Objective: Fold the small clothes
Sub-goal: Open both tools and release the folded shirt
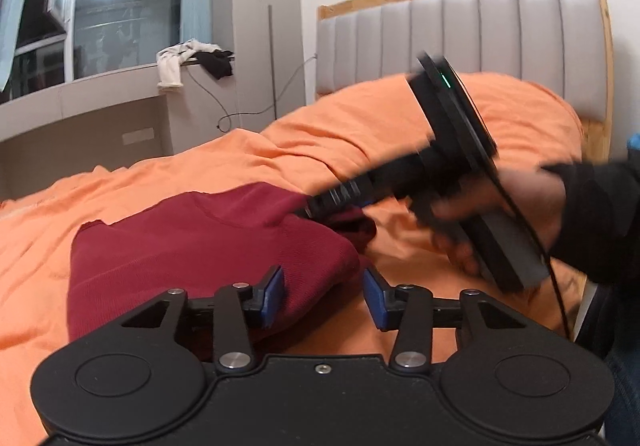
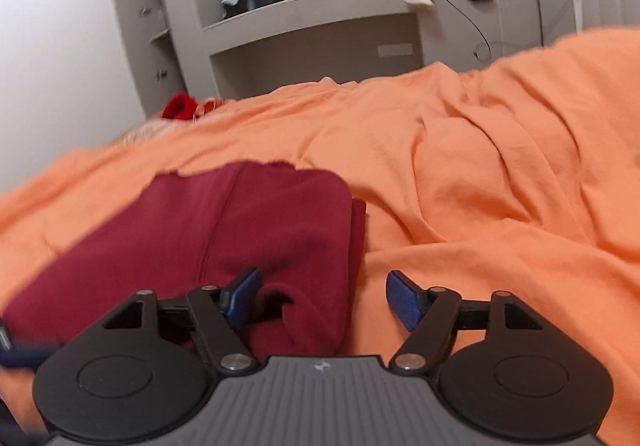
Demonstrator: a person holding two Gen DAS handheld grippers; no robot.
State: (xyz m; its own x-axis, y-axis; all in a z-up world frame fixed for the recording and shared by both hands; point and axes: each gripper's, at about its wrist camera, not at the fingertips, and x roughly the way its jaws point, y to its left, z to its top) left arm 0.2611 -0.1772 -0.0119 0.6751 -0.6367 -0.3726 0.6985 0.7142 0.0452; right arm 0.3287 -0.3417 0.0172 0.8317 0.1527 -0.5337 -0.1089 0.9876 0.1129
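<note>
A dark red knit garment (image 1: 208,246) lies partly folded on the orange bedspread (image 1: 360,134). My left gripper (image 1: 325,296) is open, its jaws straddling the garment's near right corner. In the left wrist view the right gripper's body (image 1: 452,150) reaches in from the right, held by a hand, its tip over the garment's right edge. In the right wrist view the garment (image 2: 240,230) lies ahead and to the left. My right gripper (image 2: 322,298) is open just above the garment's near right edge, holding nothing.
A padded grey headboard (image 1: 460,34) with a wooden frame stands at the back right. Grey shelving and a window (image 1: 108,6) stand behind the bed, with white and black clothes (image 1: 192,58) and a cable on the ledge. A red item (image 2: 180,106) lies at the bed's far left.
</note>
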